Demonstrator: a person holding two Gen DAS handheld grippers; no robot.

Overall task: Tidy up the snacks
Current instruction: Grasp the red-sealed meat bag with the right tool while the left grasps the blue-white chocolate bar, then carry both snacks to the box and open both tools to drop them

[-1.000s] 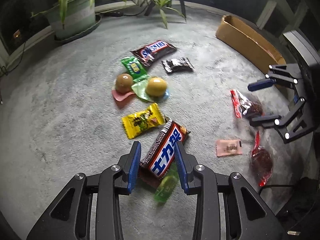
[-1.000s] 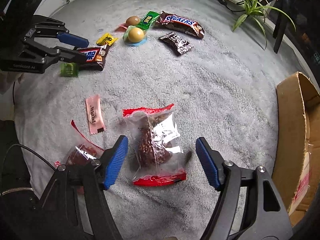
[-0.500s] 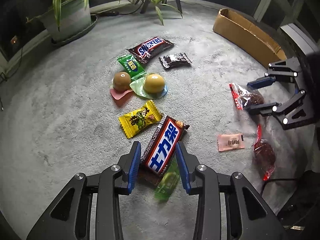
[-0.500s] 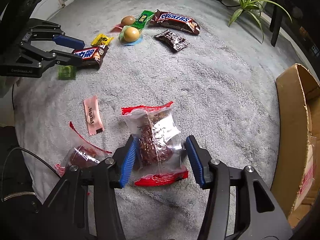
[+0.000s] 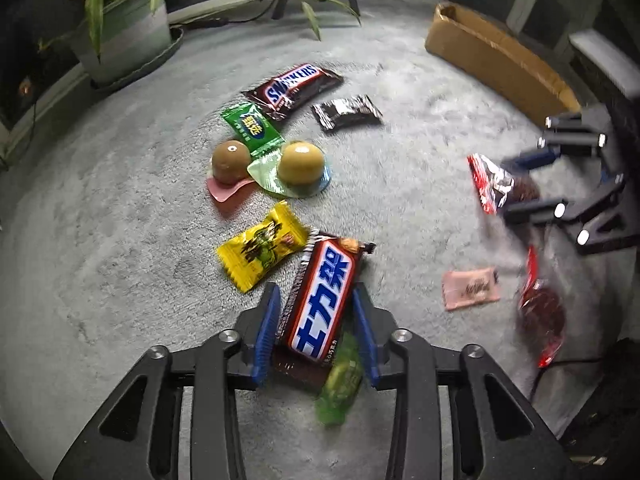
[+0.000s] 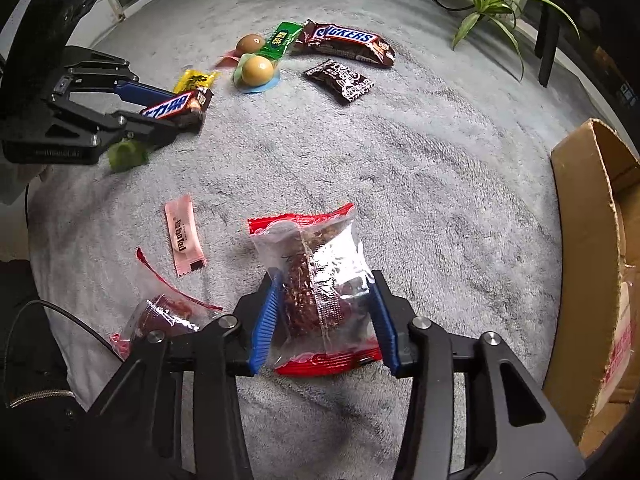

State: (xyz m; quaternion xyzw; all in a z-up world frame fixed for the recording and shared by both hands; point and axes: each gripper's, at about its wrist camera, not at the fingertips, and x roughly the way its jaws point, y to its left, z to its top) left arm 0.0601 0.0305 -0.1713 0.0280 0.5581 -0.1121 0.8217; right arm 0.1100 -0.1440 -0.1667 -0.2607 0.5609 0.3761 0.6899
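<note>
Snacks lie scattered on the grey carpet [image 6: 420,184] left of the cardboard box [image 6: 588,264]. The right gripper [image 6: 324,320] is clamped on the clear cake packet [image 6: 320,280]; the left gripper [image 5: 316,320] is clamped on the chocolate bar [image 5: 324,300]. Each item should be lifted clear of neighbouring wrappers, carried level over the box, then released.

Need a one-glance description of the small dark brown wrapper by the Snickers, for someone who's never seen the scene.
Start at the cardboard box on the grey carpet, then look across to the snack cluster by the plants. There, the long Snickers bar lies farthest back; the small dark brown wrapper sits just before it, apart, short and squarish with white print.
</note>
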